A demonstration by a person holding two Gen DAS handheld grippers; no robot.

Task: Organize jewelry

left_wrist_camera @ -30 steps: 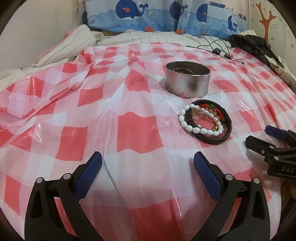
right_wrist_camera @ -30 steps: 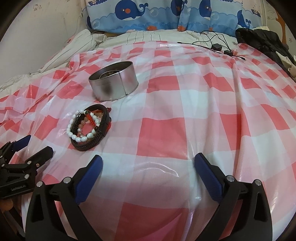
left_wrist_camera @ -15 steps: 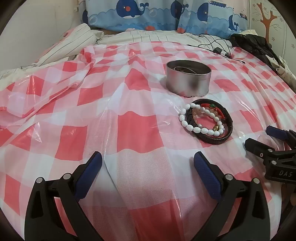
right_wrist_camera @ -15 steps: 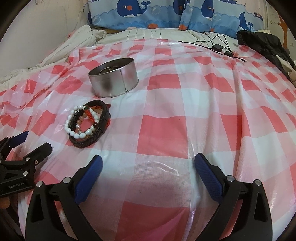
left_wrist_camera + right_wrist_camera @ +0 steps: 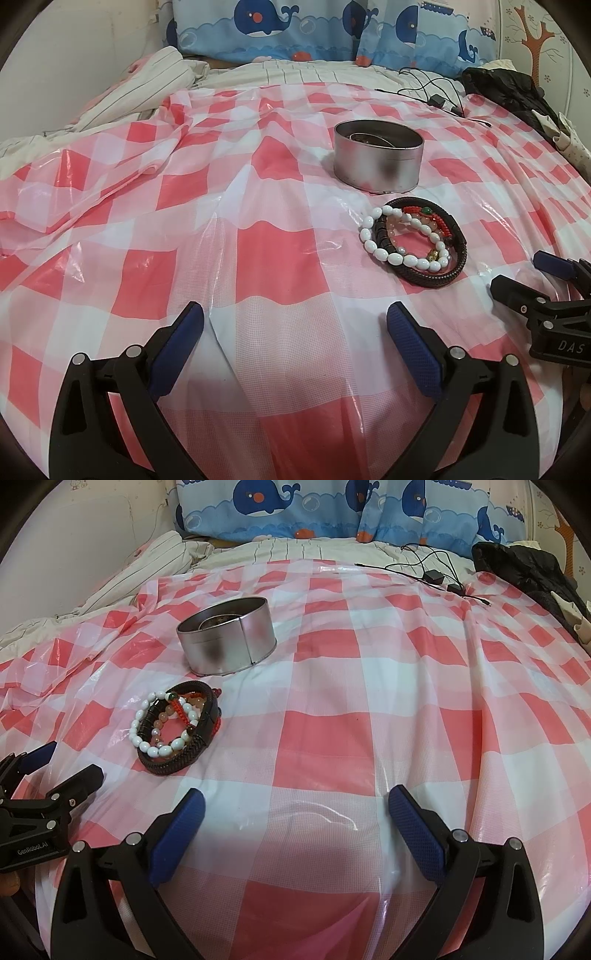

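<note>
Left gripper (image 5: 293, 326): blue-padded fingers spread wide, nothing between them, hovering low over the red-and-white checked plastic sheet (image 5: 147, 229). Ahead and to its right lies the heap of bracelets (image 5: 415, 240): a white oval-bead bracelet (image 5: 373, 249), a dark braided leather band (image 5: 436, 278), pale peach beads and a red cord with a green bead, all lying flat and overlapping. Farther ahead, just beyond the heap but apart from it, stands the round silver metal tin (image 5: 377, 161), open, upright, with something dark inside that cannot be made out. Right gripper (image 5: 295, 808): also spread wide and empty; from it the heap sits ahead and to the left, the tin beyond that. Each gripper shows at the edge of the other's view, so the heap lies roughly between them. Progress, as judged: early or midway, since the heap is still on the sheet and perhaps one item is in the tin; lifting each bracelet into the tin remains. Orientation: the heap forms a rough oval, its long axis running from near the left gripper's side diagonally away toward the right; rings lie flat, openings up.
</note>
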